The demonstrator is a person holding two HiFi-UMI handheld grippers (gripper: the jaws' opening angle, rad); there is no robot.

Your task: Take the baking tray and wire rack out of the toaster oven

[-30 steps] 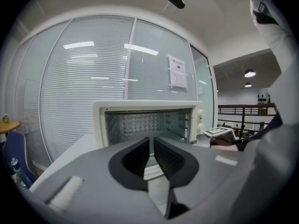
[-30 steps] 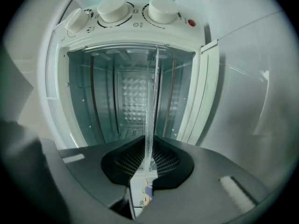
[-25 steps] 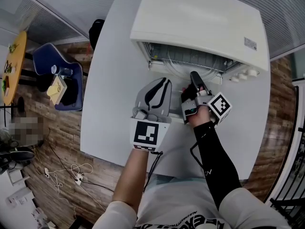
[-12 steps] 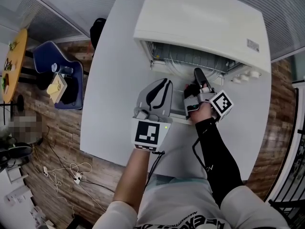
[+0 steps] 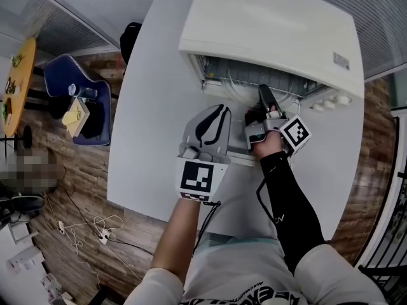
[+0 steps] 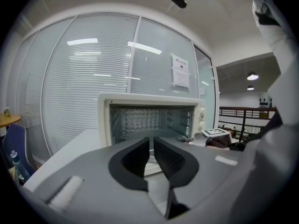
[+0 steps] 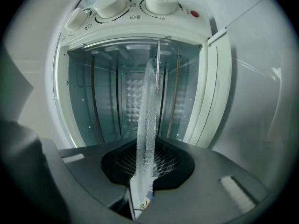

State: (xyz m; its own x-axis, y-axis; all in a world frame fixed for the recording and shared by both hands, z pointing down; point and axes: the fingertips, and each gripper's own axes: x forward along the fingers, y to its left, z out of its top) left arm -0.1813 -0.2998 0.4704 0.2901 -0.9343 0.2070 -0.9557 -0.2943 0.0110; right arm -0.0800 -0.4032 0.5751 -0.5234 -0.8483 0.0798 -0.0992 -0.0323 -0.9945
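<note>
Pinched baking tray [image 7: 148, 106] by its near edge in right hand-held gripper [image 7: 148, 164]; ran straight ahead, far into the oven [image 7: 140, 29].

Table [image 5: 149, 113]: white, flat-topped, rectangular, standing on a floor [image 5: 76, 189] of brown wood planks. Surface smooth and even in colour, with no marks to be made out.

One item stands directly on it: a white toaster oven [image 5: 273, 30], set at the far end, towards the right-hand side. The oven sits square on the table, its front facing the near edge. Its door [image 5: 236, 157] is let down towards the near edge. Whether the door touches the tabletop cannot be determined. Knobs [image 5: 327, 100] sit at the right of the front.
</note>
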